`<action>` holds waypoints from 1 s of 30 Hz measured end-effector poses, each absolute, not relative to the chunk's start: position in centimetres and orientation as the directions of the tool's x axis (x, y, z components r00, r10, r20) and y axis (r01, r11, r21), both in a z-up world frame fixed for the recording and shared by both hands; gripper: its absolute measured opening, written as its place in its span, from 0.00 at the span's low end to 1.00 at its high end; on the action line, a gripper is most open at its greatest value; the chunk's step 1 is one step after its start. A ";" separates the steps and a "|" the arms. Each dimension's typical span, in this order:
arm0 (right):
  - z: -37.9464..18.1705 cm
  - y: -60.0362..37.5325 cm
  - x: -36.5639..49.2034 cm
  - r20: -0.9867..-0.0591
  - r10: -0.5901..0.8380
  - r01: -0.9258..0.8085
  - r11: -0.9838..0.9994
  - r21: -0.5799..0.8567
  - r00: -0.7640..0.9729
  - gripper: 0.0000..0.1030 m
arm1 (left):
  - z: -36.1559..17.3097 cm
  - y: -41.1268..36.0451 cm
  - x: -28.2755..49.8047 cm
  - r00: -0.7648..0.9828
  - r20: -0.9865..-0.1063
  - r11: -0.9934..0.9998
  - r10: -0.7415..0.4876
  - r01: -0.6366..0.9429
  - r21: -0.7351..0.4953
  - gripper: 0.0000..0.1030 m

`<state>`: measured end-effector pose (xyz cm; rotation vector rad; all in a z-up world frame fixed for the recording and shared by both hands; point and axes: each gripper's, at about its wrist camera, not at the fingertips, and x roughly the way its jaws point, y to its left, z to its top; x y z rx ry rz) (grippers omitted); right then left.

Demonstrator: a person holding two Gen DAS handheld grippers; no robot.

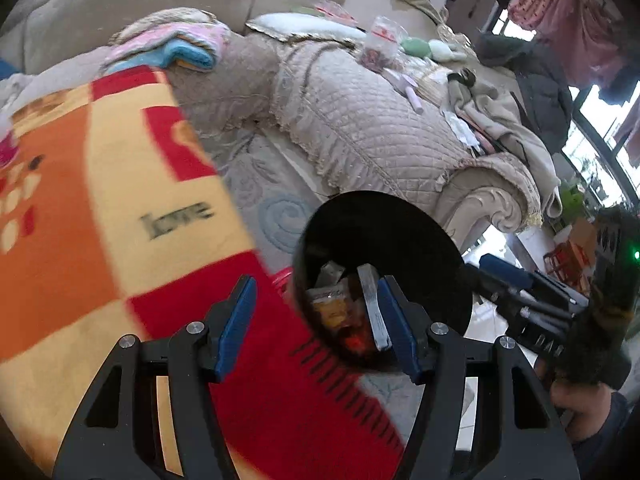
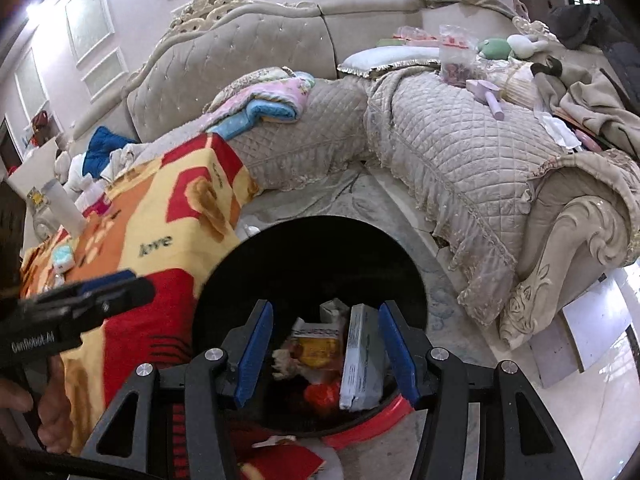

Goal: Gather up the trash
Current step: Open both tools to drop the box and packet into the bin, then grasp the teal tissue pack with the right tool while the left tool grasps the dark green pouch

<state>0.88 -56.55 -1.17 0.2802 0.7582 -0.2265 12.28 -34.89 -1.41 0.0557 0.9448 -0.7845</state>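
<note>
While both cameras looked down at the floor beside the sofa, we noted the scene from left to right. At far left, in the right wrist view, a hand (image 2: 24,408) held the left gripper (image 2: 132,286), seen side-on, over the blanket (image 2: 168,216), a red, orange and yellow cloth printed "love". On the blanket's left end stood a white tube (image 2: 64,204) and a small pale packet (image 2: 64,258).

In the left wrist view the left gripper (image 1: 316,316) had its blue pads (image 1: 236,316) apart with nothing between them; behind the gap lay the blanket and the bin's edge.

Next came the bin (image 2: 312,248), black-lined with a red rim showing at its lower edge, standing on the floor just beside the blanket. Inside lay the trash: a grey box (image 2: 360,360) propped upright, a yellow packet (image 2: 320,346), something red (image 2: 322,394) and a pale crumpled scrap (image 2: 284,362). The right gripper (image 2: 326,354) hung above the bin's mouth, jaws apart and empty, the trash visible through the gap.

A red card (image 2: 288,462) and some white scraps lay on the floor at the bin's near side.

To the right stood the sofa (image 2: 460,152), under a quilted beige cover, with a pink and blue folded cloth (image 2: 272,100), a clear bag (image 2: 454,54) and a green plush (image 2: 494,48) on it. At far right in the left wrist view, the right gripper (image 1: 516,280) showed side-on in a hand (image 1: 580,404).
</note>
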 end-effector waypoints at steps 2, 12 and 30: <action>-0.4 -54.9 0.7 -0.686 -0.083 0.280 0.943 0.181 0.723 0.53 | -0.7 -32.3 11.5 0.352 -0.730 0.735 -0.585 0.611 -0.294 0.60; -1.1 -40.0 4.0 -0.683 0.094 0.057 0.979 0.195 0.724 0.63 | -0.2 -11.3 10.5 0.576 -0.717 0.888 -0.391 0.441 -0.129 0.64; 1.9 -23.2 14.4 -0.689 0.235 -0.290 0.956 0.038 0.686 0.64 | -6.6 -3.8 15.4 0.584 -0.757 0.945 -0.293 0.297 -0.137 0.38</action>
